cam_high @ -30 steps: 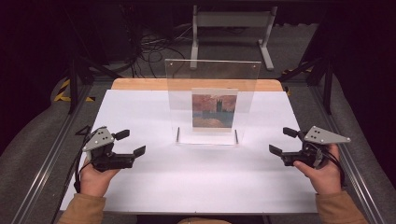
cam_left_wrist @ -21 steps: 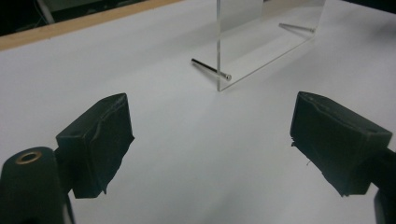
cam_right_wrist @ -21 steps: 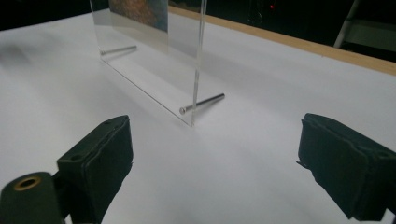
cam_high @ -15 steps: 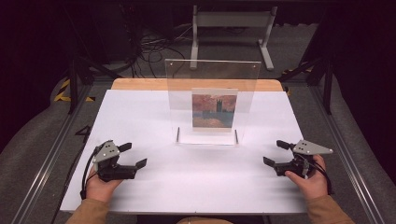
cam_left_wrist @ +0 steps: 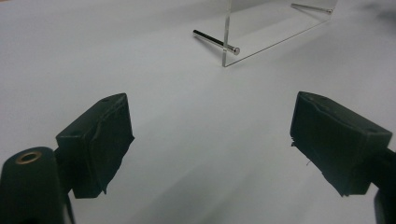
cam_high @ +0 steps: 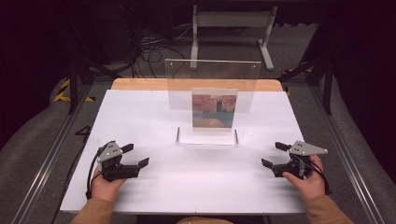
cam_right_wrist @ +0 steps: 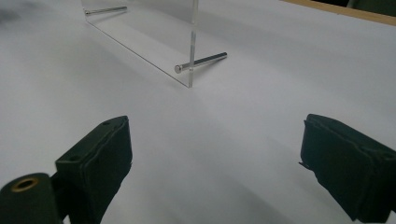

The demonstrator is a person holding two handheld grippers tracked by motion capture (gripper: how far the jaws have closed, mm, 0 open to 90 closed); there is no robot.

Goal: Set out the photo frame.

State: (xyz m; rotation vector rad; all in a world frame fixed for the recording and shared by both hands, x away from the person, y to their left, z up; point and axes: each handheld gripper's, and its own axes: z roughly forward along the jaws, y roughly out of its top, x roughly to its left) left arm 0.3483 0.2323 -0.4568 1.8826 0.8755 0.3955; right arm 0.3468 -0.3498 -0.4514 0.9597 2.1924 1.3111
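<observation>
A clear acrylic picture stand [cam_high: 212, 79] rises upright at the middle of the white table [cam_high: 149, 112], holding a small painting [cam_high: 215, 111] of a dark tower under a reddish sky. Metal pins [cam_high: 178, 135] cross its base. My left gripper [cam_high: 135, 155] rests low on the table at the near left, open and empty. At the near right, my right gripper [cam_high: 272, 154] is likewise open and holds nothing. In the left gripper view the open gripper [cam_left_wrist: 215, 140] faces the stand's corner [cam_left_wrist: 261, 28] and a pin [cam_left_wrist: 215, 39]. In the right gripper view the gripper [cam_right_wrist: 219, 158] faces the stand's other corner [cam_right_wrist: 154, 32] and pin [cam_right_wrist: 201, 61].
A wooden strip [cam_high: 140, 84] borders the table's far edge. Beyond it on the floor stand a metal frame [cam_high: 231, 28] and loose cables [cam_high: 154, 46]. Metal rails [cam_high: 51, 154] run along both sides of the table. Bare white surface lies between the two grippers.
Both grippers have drawn back toward the table's near edge and come down lower onto it. Their jaws stay open. The stand and painting have not moved.
</observation>
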